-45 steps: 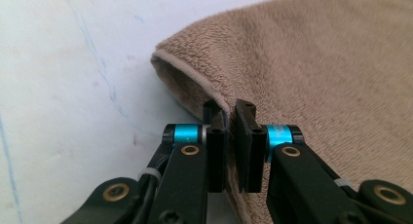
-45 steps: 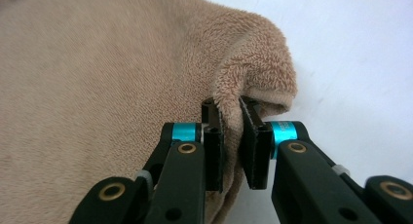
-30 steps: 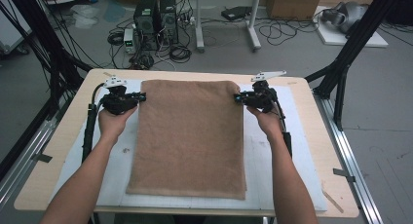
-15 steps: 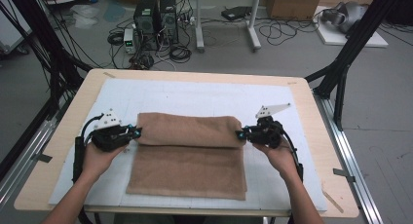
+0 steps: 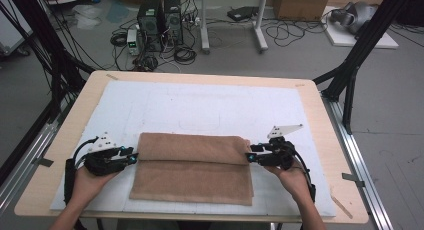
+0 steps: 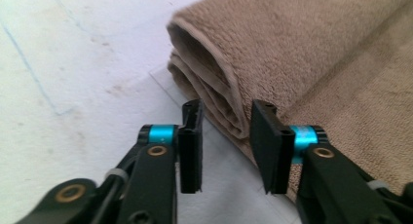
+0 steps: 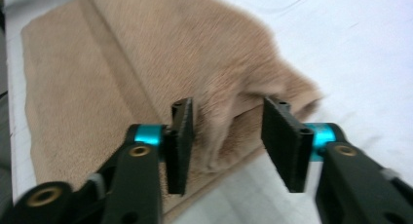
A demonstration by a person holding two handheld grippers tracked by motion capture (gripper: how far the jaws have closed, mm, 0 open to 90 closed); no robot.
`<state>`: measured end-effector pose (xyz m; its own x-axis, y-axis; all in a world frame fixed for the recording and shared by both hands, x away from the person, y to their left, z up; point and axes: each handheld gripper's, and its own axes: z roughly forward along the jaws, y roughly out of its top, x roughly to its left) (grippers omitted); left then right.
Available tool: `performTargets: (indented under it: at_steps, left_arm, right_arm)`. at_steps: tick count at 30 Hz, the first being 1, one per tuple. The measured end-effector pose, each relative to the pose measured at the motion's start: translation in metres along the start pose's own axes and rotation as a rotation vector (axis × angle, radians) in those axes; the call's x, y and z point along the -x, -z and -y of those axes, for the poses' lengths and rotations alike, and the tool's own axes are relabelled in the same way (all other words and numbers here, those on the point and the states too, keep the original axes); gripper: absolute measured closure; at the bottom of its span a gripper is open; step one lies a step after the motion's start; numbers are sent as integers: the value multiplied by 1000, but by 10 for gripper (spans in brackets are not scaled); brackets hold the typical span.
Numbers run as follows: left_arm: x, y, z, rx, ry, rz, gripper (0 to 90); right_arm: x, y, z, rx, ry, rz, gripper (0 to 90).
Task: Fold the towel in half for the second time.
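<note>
Terrycloth, tan and nubbly: I see a towel (image 5: pixel 192 167) folded over on itself, lying on the white foam mat (image 5: pixel 210 105) that covers the pale wooden table (image 5: pixel 320 105). The towel sits toward the near edge of the mat, its upper fold forming a soft rounded roll along the far side, with the lower layer spreading flat and wider toward me. A stitched hem band runs along the flat layer.

My left gripper (image 5: pixel 134 157) is at the towel's left end. Its jaws have just been opening; in the left gripper view the black rectangular pads (image 6: pixel 191 146) stand apart with the layered, hemmed edge of the towel (image 6: pixel 302 53) between them, not pinched. The fold there shows as a looped tube of pile over thinner stacked edges.

My right gripper (image 5: pixel 248 159) is at the towel's right end, jaws likewise just opened. In the right gripper view the ribbed pads (image 7: pixel 285 141) flank the plush corner of the towel (image 7: pixel 146 53), which slumps loosely between them without being pressed. Cyan metal collars sit behind the pads on both tools.

The mat's surface is matte, faintly scuffed, with thin drawn lines.
</note>
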<state>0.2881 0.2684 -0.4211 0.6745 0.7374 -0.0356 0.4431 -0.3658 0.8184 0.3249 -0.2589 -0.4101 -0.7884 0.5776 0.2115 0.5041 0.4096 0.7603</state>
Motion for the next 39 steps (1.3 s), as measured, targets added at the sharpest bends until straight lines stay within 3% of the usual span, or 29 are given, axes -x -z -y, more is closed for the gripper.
performTargets:
  at_steps: [4,7,12,17,19,22,24,27,31,33,34,36,39]
  left_arm:
    - [-4,4,-17,22,-5,-6,559]
    - [-8,0,-32,27,-13,-5,508]
    - [-13,-18,-49,22,-12,-1,427]
    - [-17,-43,-52,-43,11,20,397]
    - [-18,-49,-50,-74,6,48,474]
    - [-17,-51,-48,-108,-14,83,687]
    - [-16,-44,-49,-78,-13,99,806]
    - [-11,-29,-51,-26,-30,96,821]
    - [4,0,-47,37,-92,85,820]
    - [15,19,-37,68,-113,75,773]
    - [19,29,-30,94,-117,86,697]
    - [26,45,-20,127,-123,97,648]
    - [32,57,-9,123,-126,102,586]
  right_arm:
    - [3,13,-13,43,-2,20,458]
    - [6,11,-25,58,3,27,419]
    - [12,-6,-39,37,9,13,387]
    - [15,-31,-42,-25,19,-22,380]
    - [16,-39,-41,-58,7,-54,448]
    - [13,-44,-38,-96,50,-109,714]
    - [9,-41,-38,-94,73,-128,769]
    - [3,-30,-40,-61,87,-134,781]
    - [-15,-12,-41,-36,142,-148,791]
    - [-27,-2,-38,-28,170,-158,743]
    - [-37,6,-34,-13,183,-164,707]
    - [-51,18,-27,22,213,-169,678]
    - [-65,32,-19,54,232,-163,620]
